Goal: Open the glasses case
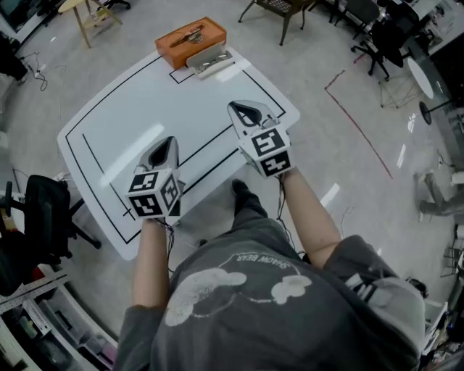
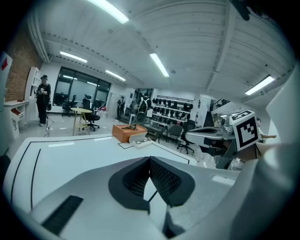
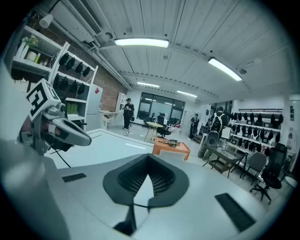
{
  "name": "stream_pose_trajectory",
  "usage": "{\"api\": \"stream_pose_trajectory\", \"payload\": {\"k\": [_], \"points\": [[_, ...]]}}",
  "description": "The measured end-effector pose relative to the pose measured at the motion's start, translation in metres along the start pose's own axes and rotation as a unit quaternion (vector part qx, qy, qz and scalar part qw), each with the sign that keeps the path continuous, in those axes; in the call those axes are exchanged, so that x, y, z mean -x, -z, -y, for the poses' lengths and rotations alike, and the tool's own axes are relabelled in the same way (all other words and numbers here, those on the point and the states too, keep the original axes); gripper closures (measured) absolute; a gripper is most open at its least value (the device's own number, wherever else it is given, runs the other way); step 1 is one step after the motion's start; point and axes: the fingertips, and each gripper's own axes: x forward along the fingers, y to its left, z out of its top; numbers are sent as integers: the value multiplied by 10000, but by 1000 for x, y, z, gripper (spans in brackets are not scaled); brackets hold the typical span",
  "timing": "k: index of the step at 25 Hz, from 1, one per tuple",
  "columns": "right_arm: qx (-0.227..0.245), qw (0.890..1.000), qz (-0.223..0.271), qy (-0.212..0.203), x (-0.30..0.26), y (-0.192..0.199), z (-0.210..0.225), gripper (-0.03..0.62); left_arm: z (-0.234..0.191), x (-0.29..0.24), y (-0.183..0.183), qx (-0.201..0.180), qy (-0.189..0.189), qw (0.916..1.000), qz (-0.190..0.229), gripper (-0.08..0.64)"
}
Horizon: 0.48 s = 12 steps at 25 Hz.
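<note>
A pale glasses case lies at the far edge of the white table, right beside an orange box with a pair of glasses on top. In the left gripper view the case and the box are small and far ahead. I cannot tell how the case's lid stands. My left gripper hovers over the near left of the table, shut and empty. My right gripper is over the near right part, also shut with nothing in it. Both point toward the case, well short of it.
Black lines mark out the tabletop. A black office chair stands by the table's left corner, a wooden stool and another chair beyond the far edge. Red tape runs across the floor on the right. People stand far off in the room.
</note>
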Motion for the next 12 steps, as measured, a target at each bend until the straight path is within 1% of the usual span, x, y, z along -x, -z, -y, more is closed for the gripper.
{"api": "stream_pose_trajectory", "payload": {"k": [4, 7, 12], "points": [[-16, 10000, -53, -11, 16, 5, -31, 592, -1, 29, 15, 59, 51, 10000, 44, 558], [-40, 9999, -40, 86, 29, 5, -51, 592, -1, 51, 23, 67, 160, 9998, 93, 558], [-91, 9996, -97, 257, 56, 6, -83, 592, 0, 83, 41, 62, 365, 9993, 42, 558]]}}
